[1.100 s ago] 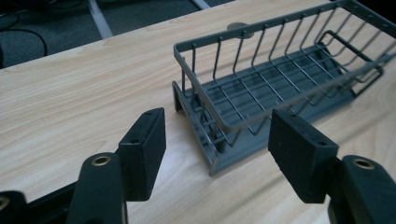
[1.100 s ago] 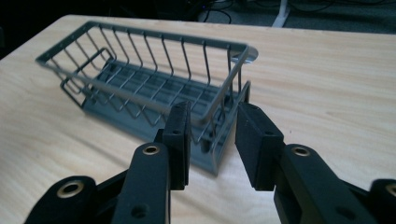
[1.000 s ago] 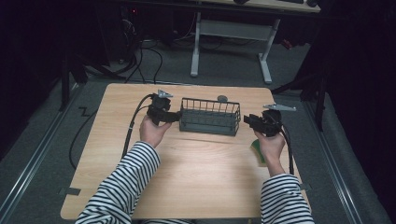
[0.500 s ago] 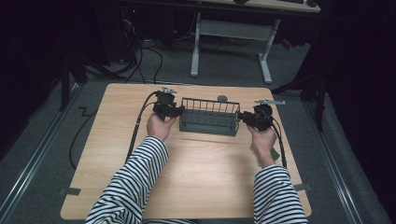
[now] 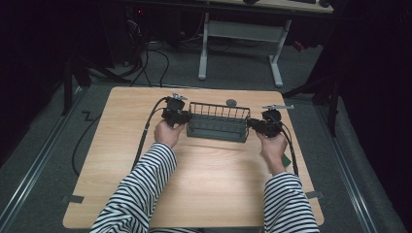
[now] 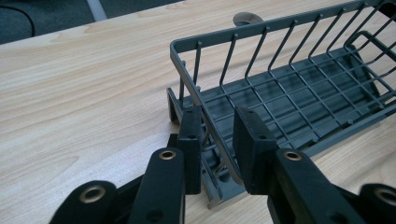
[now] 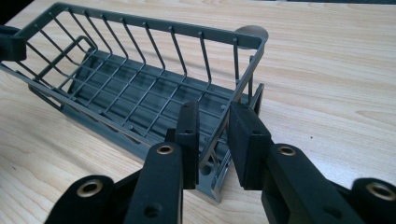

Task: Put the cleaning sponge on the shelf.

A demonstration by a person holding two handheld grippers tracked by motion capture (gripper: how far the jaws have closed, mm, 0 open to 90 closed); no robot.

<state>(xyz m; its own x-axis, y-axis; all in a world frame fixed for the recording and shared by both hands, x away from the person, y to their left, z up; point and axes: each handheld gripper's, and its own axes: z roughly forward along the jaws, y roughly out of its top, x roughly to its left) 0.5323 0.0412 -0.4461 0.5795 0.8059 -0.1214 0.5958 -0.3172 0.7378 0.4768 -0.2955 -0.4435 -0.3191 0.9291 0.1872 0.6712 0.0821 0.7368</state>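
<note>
The wire basket (image 5: 217, 122) stood on the wooden surface (image 5: 116, 145), toward its far edge and just in front of a small round grey disc (image 5: 231, 102). One claw was at each short end of the basket. The left claw (image 6: 218, 140) had its jaws set narrowly either side of the end rim, one inside the basket and one outside, with small gaps that suggested the wire was not yet pinched. The right claw (image 7: 212, 135) straddled the opposite end rim the same way, narrow but seemingly not clamped.

Judged from this, the reach and alignment were done: both claws were placed for a two-handed grasp. The basket looked to rest flat on the surface, empty. What remained was closing on both rims, then lifting or shifting the basket evenly.
</note>
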